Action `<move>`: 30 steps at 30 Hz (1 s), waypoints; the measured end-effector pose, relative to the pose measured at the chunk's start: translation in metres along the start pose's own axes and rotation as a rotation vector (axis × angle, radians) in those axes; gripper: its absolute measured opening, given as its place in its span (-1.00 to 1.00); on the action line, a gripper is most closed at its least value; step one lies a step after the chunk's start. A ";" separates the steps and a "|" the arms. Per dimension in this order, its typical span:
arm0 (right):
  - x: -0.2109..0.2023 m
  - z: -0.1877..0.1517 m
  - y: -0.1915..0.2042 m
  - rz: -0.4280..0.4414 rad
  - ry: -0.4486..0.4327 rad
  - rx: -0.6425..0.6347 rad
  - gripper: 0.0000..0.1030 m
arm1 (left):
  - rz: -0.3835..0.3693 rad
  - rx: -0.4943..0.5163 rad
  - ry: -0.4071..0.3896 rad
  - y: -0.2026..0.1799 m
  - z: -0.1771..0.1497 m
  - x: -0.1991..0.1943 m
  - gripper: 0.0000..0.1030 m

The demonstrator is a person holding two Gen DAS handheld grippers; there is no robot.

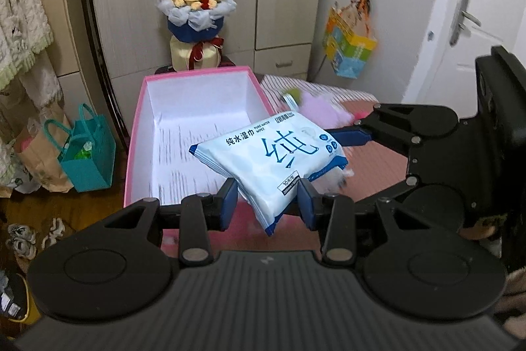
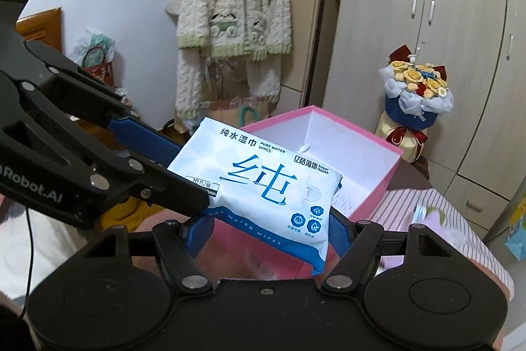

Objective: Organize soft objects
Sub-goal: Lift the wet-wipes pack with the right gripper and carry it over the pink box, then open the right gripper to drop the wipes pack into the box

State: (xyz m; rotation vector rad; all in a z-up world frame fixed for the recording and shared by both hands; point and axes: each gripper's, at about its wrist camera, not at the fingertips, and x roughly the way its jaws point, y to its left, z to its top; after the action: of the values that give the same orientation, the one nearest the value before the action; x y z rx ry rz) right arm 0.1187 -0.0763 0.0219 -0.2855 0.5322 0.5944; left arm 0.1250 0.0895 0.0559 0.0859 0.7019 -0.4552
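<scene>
While both grippers clamp it, wipes pack [image 1: 276,160] hangs mid-frame before pink box [image 1: 197,120] | left gripper [image 1: 268,203] pinches lower end | right gripper [image 2: 266,232] spans its width | purple item [image 1: 320,111] behind blurred

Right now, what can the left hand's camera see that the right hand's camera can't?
Only the left wrist view shows the teal bag on the floor, the white door and the colourful bag hanging on the wall. Only the right wrist view shows the fluffy white cardigan on a hanger. Both show the wet wipes pack, clamped by the left gripper and the right gripper, the pink box and the flower bouquet.
</scene>
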 end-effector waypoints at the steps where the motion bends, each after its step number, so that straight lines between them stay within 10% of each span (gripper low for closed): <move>1: 0.008 0.004 -0.005 -0.002 -0.003 0.003 0.49 | -0.004 -0.011 -0.001 0.007 0.007 0.009 -0.24; 14: 0.131 0.052 -0.085 -0.009 0.100 -0.013 0.49 | -0.029 -0.177 0.041 0.080 0.072 0.134 -0.24; 30: 0.212 0.066 -0.107 -0.060 0.270 -0.087 0.50 | -0.021 -0.363 0.100 0.124 0.077 0.207 -0.11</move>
State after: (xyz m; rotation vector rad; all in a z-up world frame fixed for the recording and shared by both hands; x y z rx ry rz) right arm 0.3565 -0.0383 -0.0288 -0.4665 0.7560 0.5240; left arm 0.3633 0.1060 -0.0271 -0.2422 0.8744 -0.3393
